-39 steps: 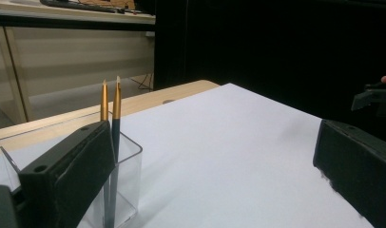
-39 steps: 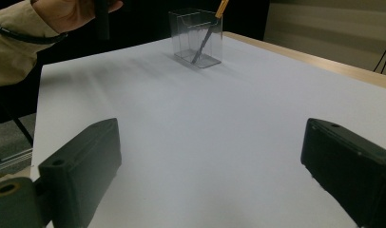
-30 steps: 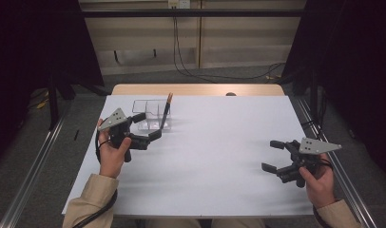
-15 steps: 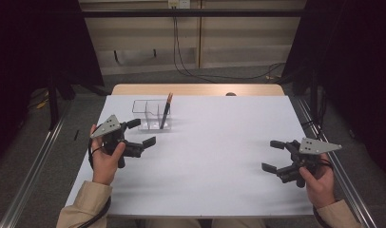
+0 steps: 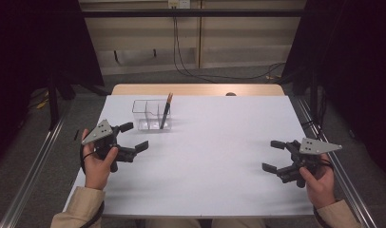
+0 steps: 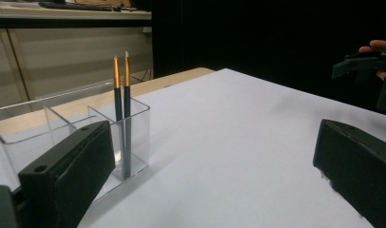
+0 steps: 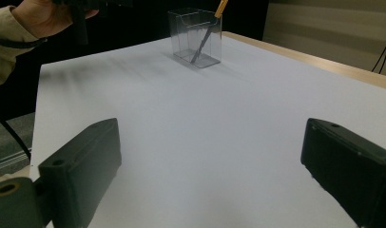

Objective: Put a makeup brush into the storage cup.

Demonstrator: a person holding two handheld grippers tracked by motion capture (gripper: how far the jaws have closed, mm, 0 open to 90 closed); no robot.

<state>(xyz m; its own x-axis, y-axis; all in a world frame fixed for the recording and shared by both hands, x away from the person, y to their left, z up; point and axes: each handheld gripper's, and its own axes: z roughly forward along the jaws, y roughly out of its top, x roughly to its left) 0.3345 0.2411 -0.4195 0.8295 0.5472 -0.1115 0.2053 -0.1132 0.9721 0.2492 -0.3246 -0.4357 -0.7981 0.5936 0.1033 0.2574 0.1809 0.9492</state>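
A clear plastic holder (image 5: 150, 115) with compartments stands at the far left of the white table. Two dark pencils with gold ends (image 6: 120, 92) stand in its right compartment, leaning together (image 5: 165, 110). My left gripper (image 5: 135, 136) hovers just in front of the holder, apart from it, open and with nothing in it. In the left gripper view its jaws (image 6: 205, 180) stand wide apart, with the holder (image 6: 86, 137) behind the left jaw. My right gripper (image 5: 269, 155) is open and empty at the near right. Its own view (image 7: 210, 175) looks across the table at the holder (image 7: 196, 38).
White table surface (image 5: 219, 142) lies between the two grippers. A wooden strip (image 5: 196, 89) runs along the far edge. Metal rails (image 5: 34, 166) flank the table, and cables hang on the back wall. The left hand (image 7: 39, 14) shows far off in the right gripper view.
My left gripper has drawn back from the holder and pencils toward the near-left side of the table, jaws open. The right gripper has stayed in place.
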